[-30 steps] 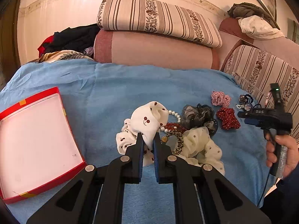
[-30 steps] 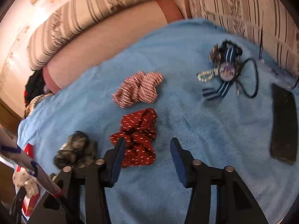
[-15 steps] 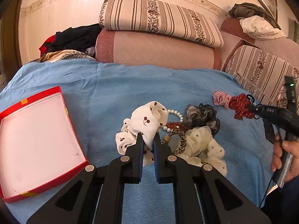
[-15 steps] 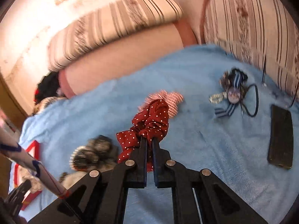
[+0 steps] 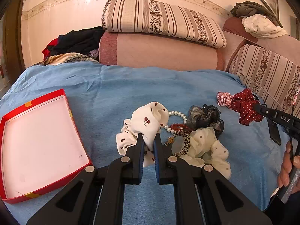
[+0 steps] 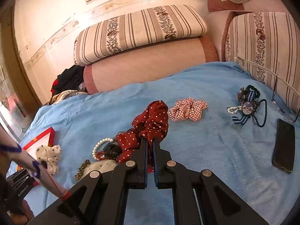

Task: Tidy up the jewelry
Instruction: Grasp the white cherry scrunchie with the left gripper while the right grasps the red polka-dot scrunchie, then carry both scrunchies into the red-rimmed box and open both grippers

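My left gripper (image 5: 149,137) is shut on a white cherry-print scrunchie (image 5: 148,120) that rests on the blue blanket. My right gripper (image 6: 149,140) is shut on a red polka-dot scrunchie (image 6: 151,121) and holds it lifted above the blanket; it also shows in the left wrist view (image 5: 245,108). An open red box (image 5: 37,142) with a pale inside lies at the left. A pile holds a pearl bracelet (image 5: 176,114), red beads (image 5: 178,126), a leopard-print band (image 5: 184,138), a dark grey scrunchie (image 5: 205,117) and a cream dotted scrunchie (image 5: 208,148).
A red checked scrunchie (image 6: 187,109) lies on the blanket (image 6: 215,150). Further right lie a blue striped bow brooch with hair ties (image 6: 247,106), glasses (image 6: 283,105) and a black phone (image 6: 284,148). Striped cushions (image 5: 161,20) and clothes (image 5: 75,41) line the back.
My right gripper closed on the red polka-dot scrunchie and lifted it off the blanket, swinging left towards the pile. My left gripper stayed shut on the cherry scrunchie.
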`<state>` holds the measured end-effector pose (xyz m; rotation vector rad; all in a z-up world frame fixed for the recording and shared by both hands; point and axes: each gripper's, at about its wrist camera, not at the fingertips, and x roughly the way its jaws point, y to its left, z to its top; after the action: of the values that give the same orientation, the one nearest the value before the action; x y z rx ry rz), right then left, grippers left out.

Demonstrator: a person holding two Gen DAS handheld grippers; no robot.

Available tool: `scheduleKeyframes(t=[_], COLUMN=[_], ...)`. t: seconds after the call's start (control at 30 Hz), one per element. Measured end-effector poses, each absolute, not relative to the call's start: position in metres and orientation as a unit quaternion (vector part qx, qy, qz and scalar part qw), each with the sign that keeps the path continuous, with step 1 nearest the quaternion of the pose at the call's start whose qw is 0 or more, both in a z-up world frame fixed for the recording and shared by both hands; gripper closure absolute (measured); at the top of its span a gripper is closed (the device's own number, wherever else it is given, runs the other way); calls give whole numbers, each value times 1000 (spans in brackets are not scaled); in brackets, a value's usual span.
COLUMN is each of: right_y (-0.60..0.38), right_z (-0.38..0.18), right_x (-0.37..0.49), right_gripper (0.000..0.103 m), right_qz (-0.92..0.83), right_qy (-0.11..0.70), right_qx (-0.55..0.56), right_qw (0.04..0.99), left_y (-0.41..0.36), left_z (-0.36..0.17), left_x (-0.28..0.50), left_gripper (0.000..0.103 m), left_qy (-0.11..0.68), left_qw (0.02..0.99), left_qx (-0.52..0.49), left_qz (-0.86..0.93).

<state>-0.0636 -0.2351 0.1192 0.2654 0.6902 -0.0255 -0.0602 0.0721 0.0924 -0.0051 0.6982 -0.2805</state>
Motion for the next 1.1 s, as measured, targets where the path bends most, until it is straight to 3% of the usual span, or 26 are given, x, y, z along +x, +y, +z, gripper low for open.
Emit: scheduleKeyframes(t=[0.6,1.1], right_y=[-185,-103], right_z=[127,141], right_x=[-76,-71], right_gripper=[98,98], right_qz=[39,101], right_qy=[339,350], right_qx=[120,94], right_qw=[932,927], left_y=[83,149], left_z=[102,124], left_x=[-63,-70], left_gripper=[94,94], left_qy=[327,303], left_qw=[937,949], left_qx=[0,-44], left_qz=[-121,-71])
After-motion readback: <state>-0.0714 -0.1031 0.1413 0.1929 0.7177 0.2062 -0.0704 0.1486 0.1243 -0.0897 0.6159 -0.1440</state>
